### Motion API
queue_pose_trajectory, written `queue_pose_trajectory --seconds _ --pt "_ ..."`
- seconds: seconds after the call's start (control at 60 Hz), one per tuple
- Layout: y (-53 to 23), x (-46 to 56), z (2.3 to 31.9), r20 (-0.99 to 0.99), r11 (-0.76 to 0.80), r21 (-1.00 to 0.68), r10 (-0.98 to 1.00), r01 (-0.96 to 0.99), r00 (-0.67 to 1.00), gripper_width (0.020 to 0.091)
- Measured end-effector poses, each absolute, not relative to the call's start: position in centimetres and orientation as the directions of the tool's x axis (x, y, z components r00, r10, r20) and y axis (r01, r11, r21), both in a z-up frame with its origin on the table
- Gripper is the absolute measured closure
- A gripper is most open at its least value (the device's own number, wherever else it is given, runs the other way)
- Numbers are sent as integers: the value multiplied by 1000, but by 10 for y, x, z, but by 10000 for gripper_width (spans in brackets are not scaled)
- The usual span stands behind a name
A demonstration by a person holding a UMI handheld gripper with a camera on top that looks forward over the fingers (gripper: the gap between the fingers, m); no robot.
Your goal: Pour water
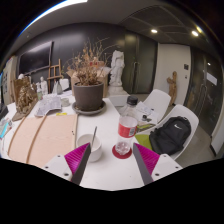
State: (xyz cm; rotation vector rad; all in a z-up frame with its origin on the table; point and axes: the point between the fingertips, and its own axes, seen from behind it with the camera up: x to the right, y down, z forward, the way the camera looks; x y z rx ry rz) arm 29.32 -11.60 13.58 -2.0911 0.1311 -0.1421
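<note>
A clear plastic bottle point(126, 126) with a red label and dark cap stands upright on a red coaster point(122, 152) on the white table point(108, 172). It is just ahead of my fingers, nearer the right one. A small white cup point(92, 150) sits by the left finger's tip. My gripper point(112, 158) is open, its magenta pads point(77, 157) wide apart, with bare tabletop between them.
A large brown pot of dry twigs point(89, 92) stands beyond the bottle at the table's middle. A black backpack point(172, 134) lies on a white chair to the right. Wooden boards point(40, 135) and small clutter sit to the left. White chairs ring the far side.
</note>
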Motion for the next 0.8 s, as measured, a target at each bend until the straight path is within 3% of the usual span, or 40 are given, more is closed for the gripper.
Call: queue_pose_trajectory --seconds 0.333,0.517,0.8 --pt "-228 148 214 57 -522 -853 -92 0 994 245" --pt "-255 99 230 104 -518 -854 -77 49 992 247" --pt "-271 68 229 102 -533 -845 -74 47 992 248"
